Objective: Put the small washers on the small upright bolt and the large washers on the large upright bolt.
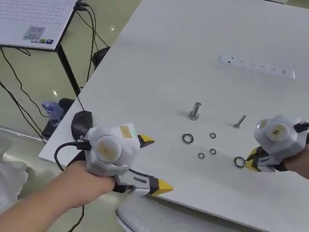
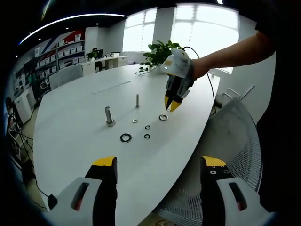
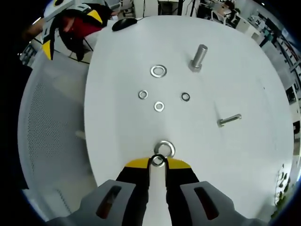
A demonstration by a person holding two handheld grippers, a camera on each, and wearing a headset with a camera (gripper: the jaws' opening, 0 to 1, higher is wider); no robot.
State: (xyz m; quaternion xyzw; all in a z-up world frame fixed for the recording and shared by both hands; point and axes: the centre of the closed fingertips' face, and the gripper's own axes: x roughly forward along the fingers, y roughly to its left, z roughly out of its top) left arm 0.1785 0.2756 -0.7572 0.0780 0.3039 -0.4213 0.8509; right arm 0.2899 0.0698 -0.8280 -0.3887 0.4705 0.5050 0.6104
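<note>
By the edge of the worktop [image 1: 159, 58], the left claw [image 1: 155, 163] is wide open and empty. The right claw [image 3: 158, 163], well apart from the large bolt [image 3: 198, 57], is squeezed on a large washer [image 3: 164, 149] lying flat. Next, the washer likely needs lifting over that bolt's top.

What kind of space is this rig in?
Likely an open-plan office or lab: a big white table with a power strip, a laptop beside it, and, in the left gripper view, shelves of bins and a potted plant by large windows.
</note>
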